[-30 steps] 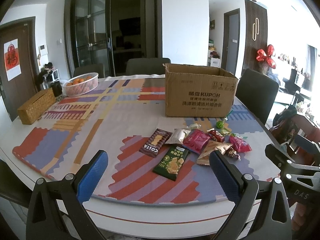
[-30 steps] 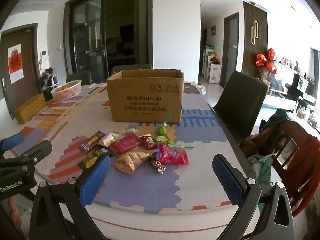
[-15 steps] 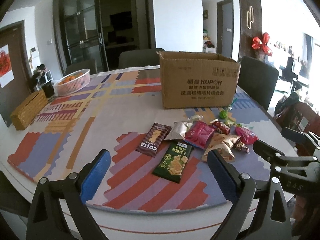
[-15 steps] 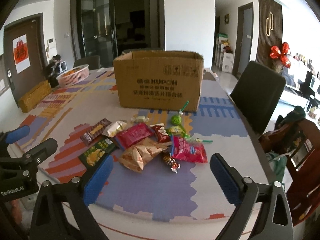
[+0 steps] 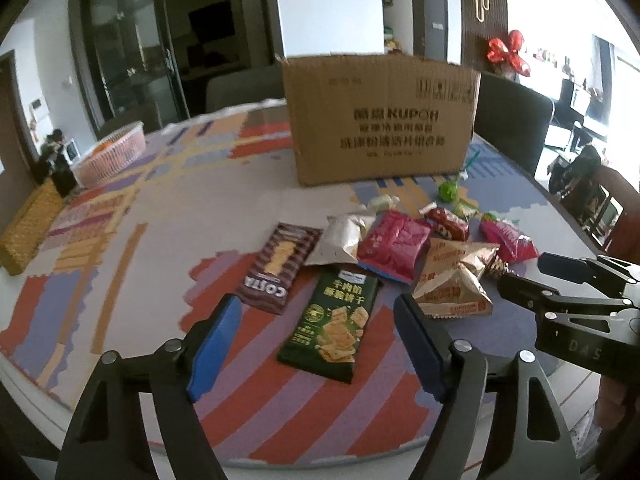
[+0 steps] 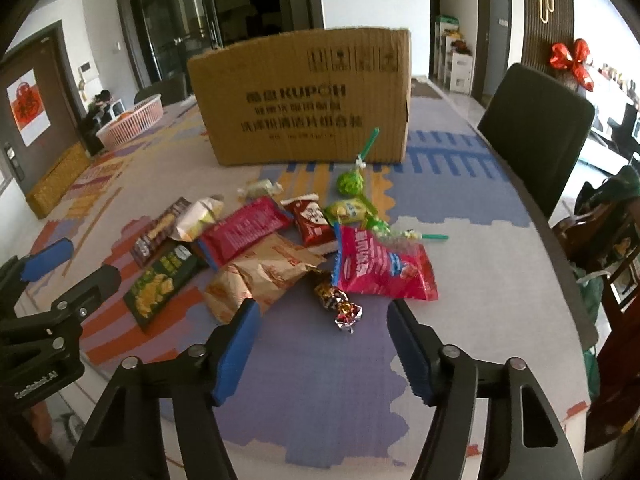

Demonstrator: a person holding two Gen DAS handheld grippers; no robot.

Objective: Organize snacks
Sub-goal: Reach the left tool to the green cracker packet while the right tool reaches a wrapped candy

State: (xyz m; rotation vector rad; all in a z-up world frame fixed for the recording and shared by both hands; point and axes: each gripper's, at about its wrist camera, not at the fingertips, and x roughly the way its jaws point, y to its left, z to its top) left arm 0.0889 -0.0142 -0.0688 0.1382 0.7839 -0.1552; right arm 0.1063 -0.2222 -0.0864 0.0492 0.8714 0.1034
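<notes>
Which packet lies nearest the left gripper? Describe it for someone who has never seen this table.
Start at the cardboard box on the patterned tablecloth; the snack pile lies in front of it. At the pile's near edge is the dark green cracker packet, the only green flat pack, beside the brown striped COSTA packet.

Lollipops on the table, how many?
2. A green-headed lollipop rests just in front of the cardboard box, stick tilted up toward it. A second lollipop lies behind the pink bag, stick pointing right. More may hide under packets.

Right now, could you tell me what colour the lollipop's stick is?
Green; the lollipop's stick shows best in the right wrist view.
</notes>
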